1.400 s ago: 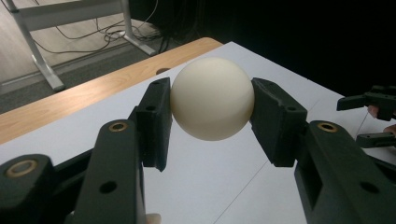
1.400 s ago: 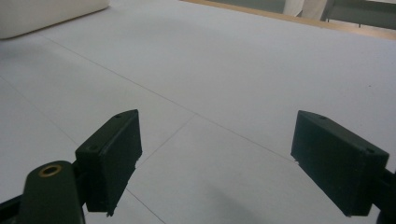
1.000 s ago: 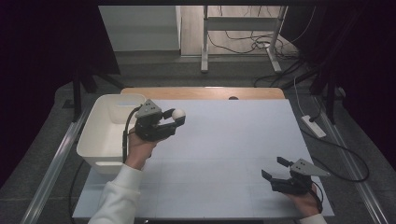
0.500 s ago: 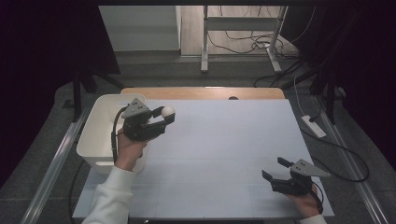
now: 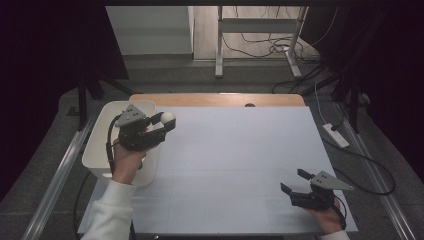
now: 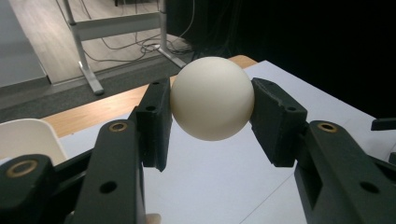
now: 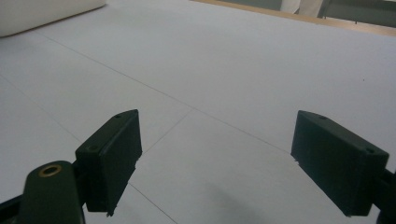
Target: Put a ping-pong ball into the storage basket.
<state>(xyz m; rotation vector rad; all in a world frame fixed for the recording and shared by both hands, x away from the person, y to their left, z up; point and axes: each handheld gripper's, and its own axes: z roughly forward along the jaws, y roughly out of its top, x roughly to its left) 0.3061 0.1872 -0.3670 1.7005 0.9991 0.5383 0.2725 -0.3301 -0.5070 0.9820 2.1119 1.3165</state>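
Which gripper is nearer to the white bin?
Left. The left gripper, holding a ball, hangs at the bin's right rim; the right gripper sits open across the table.

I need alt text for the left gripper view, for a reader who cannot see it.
A hand-held gripper clamps a cream-white ball between its two black jaws, above a white table. A white bin edge shows at left; a wooden strip and floor cables lie behind.
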